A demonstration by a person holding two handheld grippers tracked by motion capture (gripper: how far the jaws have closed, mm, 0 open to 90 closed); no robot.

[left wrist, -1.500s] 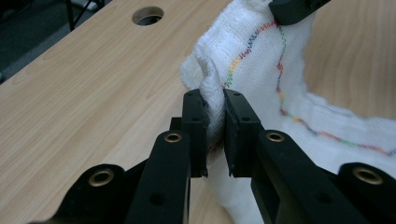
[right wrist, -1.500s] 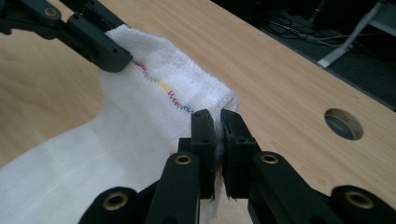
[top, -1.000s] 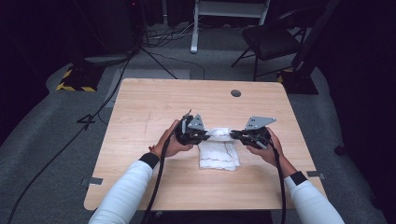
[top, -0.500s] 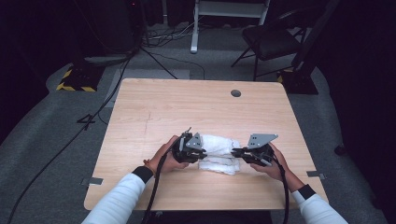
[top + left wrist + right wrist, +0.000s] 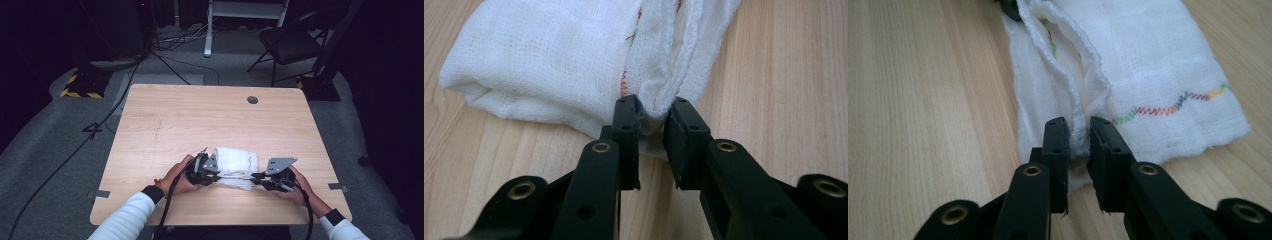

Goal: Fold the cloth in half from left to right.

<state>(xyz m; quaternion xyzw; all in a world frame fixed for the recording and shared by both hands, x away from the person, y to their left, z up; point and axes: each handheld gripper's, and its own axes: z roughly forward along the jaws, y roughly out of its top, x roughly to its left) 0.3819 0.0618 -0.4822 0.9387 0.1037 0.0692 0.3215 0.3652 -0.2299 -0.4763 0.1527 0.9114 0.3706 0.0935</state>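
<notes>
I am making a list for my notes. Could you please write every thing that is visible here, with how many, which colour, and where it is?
cloth: 1, white with a coloured stitched line, folded, on the table near the front edge, between the two grippers
table: 1, light wood, centre of the high view
round hole cover: 1, grey, in the table top near its far right corner
chair: 1, dark, on the floor behind the table at the right
cables: several, black, on the grey floor at the left
left gripper: 1, black, its jaws have just been opening, cloth edge between them
right gripper: 1, black, likewise just opening around the cloth edge
sleeves: 2, white, bottom of the high view
</notes>
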